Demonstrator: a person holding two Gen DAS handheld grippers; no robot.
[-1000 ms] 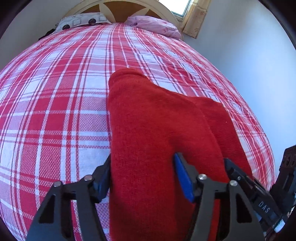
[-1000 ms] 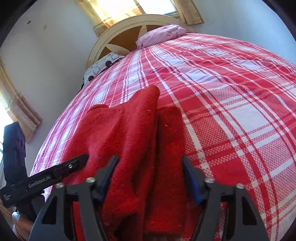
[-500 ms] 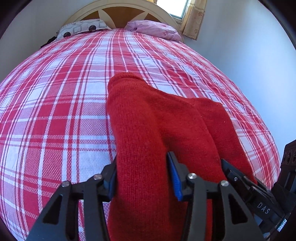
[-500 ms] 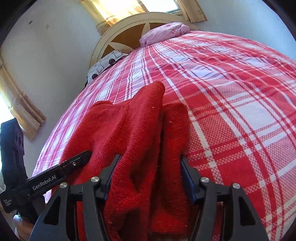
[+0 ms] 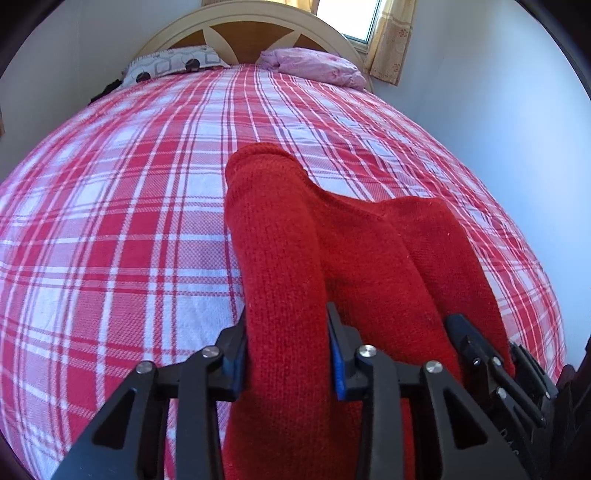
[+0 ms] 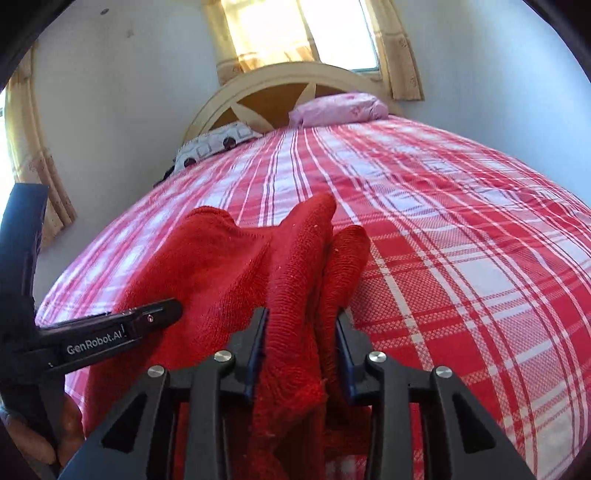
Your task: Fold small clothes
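A red knitted garment [image 5: 332, 236] lies on the red-and-white plaid bed [image 5: 110, 206], its near end gathered into ridges. In the left wrist view my left gripper [image 5: 288, 354] has a thick fold of the red knit between its blue pads; its jaws are closing and the pads press the fold. Beside it on the right, the right gripper [image 5: 491, 362] reaches into the same garment. In the right wrist view my right gripper [image 6: 301, 350] is closing on bunched folds of the red garment [image 6: 229, 266], pads pressing them. The left gripper [image 6: 147, 321] lies to its left.
At the far end stand a cream and wood headboard [image 5: 251, 33], a patterned pillow [image 5: 173, 64] and a pink pillow [image 5: 314, 64]. Walls close in on both sides of the bed, with curtained windows [image 6: 273, 33]. Plaid cover [image 6: 461, 240] stretches beyond the garment.
Both pairs of jaws have narrowed onto the red fabric, which now bunches into raised ridges between them. The right gripper has risen a little and rolled; the left stayed in place.
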